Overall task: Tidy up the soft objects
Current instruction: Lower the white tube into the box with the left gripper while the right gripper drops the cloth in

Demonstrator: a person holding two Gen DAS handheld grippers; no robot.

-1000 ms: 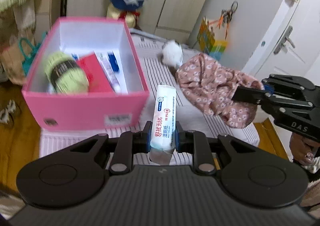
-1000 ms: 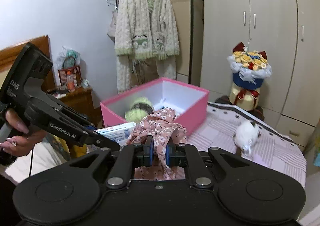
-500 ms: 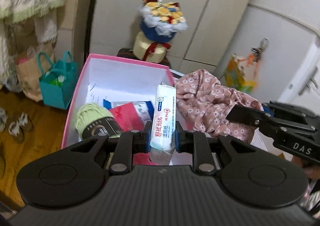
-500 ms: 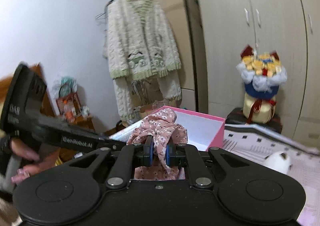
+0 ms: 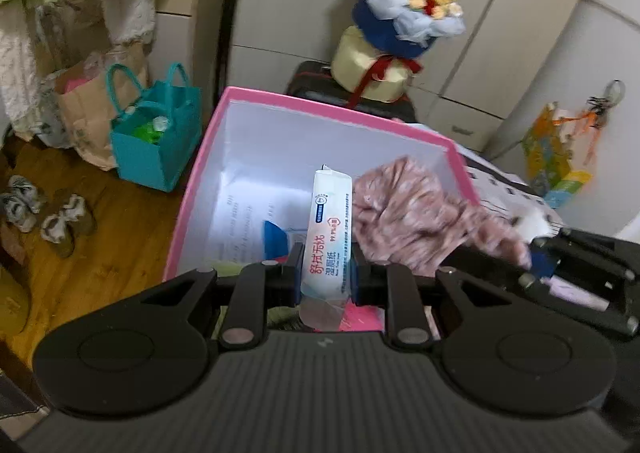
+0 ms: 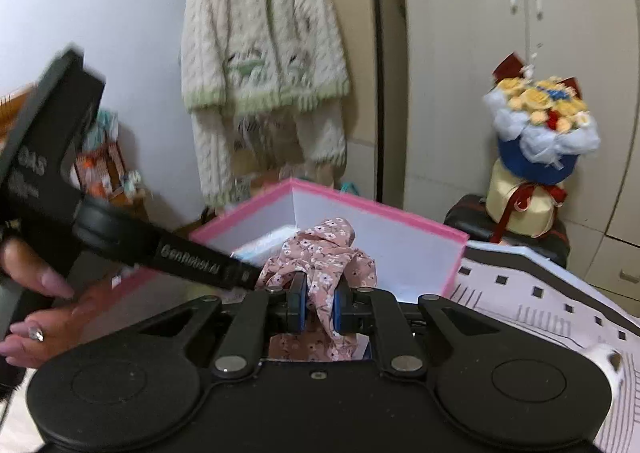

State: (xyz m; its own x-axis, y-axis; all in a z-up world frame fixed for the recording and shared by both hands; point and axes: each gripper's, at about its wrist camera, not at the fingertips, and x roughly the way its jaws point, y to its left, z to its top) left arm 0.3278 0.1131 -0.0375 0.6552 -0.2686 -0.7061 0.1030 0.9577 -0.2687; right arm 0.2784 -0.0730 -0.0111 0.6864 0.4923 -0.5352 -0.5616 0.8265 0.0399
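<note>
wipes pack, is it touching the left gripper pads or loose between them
Touching. The left wrist view shows the wipes pack pinched upright between the left gripper pads, both pressed against its sides, above the pink box.

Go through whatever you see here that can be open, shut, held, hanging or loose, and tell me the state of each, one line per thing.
Left tool: shut on the wipes pack, over the box.
Right tool: shut on the floral cloth.
Wipes pack: held upright.
Floral cloth: bunched, held above the box.
Pink box: open, no lid on, partly filled.
Wardrobe doors: closed.
Cardigan: hanging.
Teal bag: open, standing on the floor.
</note>
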